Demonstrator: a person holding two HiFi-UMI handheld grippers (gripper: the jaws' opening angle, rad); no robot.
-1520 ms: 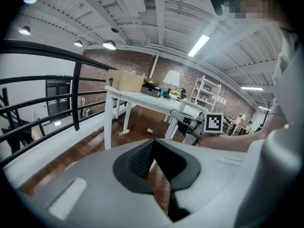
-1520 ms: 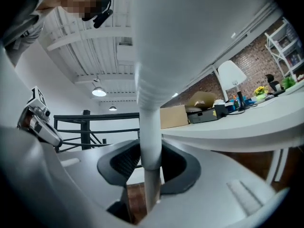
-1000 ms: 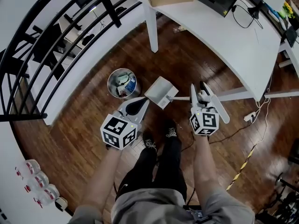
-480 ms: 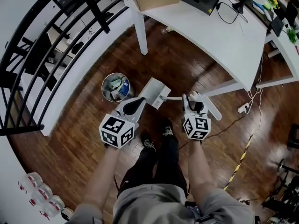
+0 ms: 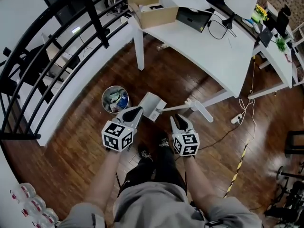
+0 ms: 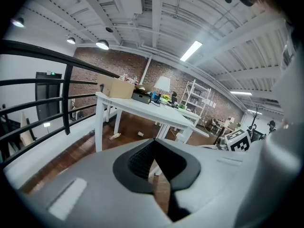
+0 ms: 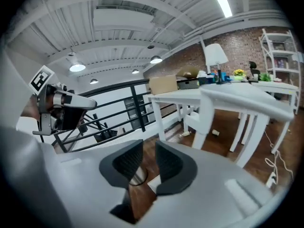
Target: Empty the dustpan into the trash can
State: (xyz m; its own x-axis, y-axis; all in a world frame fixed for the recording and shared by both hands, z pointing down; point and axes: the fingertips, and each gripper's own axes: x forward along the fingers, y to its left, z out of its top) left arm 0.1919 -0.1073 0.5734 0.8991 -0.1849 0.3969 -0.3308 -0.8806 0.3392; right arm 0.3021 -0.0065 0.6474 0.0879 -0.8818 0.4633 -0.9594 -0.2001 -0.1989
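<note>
A black metal railing [image 5: 52,51] runs along the left edge of the dark wooden plank floor [image 5: 185,77]. Near it stands the round metal trash can [image 5: 115,99], with mixed rubbish inside. Just below and to the right of the can is the left gripper [image 5: 134,110], whose jaws meet at their tips and hold nothing [image 6: 153,146]. Its tip is close to the left edge of the white long-handled dustpan [image 5: 152,106], but the head view does not settle whether they touch. The pan sits on the floor just right of the can and apart from it, and its pale handle [image 5: 178,108] stretches away to the right. Below that handle is the right gripper [image 5: 181,118], clear of it. Its jaws have just been closing and now stand a narrow gap apart with nothing between them [image 7: 148,158]; only floor and the can's rim show through. Beyond stands the large white table [image 5: 213,42], bearing an open cardboard box [image 5: 152,8] at its left end.
</note>
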